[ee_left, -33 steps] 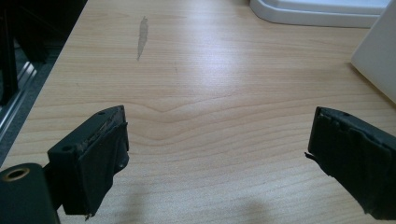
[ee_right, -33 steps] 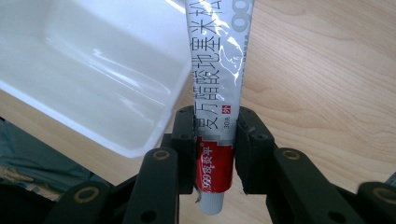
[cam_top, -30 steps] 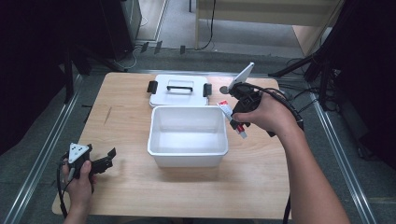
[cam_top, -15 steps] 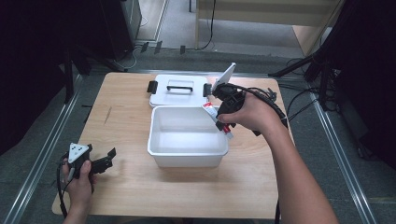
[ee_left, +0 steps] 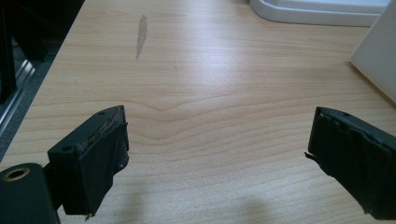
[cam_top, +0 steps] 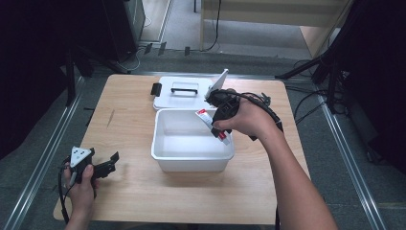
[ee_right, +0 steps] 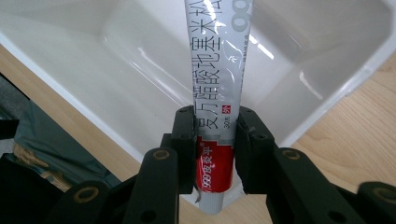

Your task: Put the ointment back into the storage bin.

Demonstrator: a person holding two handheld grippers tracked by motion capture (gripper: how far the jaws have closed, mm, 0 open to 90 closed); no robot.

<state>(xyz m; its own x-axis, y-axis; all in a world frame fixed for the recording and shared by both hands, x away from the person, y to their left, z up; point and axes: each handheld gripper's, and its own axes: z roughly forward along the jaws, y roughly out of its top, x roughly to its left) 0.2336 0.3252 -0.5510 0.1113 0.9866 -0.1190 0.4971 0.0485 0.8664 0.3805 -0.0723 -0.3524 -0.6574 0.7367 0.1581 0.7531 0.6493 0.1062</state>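
Right tool [cam_top: 214,125] gripped a white-and-red squeeze tube [ee_right: 216,100] over the right rim of the white rectangular plastic bin [cam_top: 165,152]. Left tool [ee_left: 219,156] rested wide, holding nothing, on the light wooden table [cam_top: 129,108]. 1 white lid [cam_top: 165,93] lay behind the bin.

**Worn Wooden Surface Amid Rails and Cables**

A pale wooden surface [cam_top: 129,120] bears a dark scuff mark [cam_top: 110,117] near its left edge. Metal rails [cam_top: 45,153] flank the surface on both sides. Beyond its far edge stands light wooden furniture [cam_top: 268,12]; black cables [cam_top: 306,103] trail over the grey floor [cam_top: 364,143] to its right.
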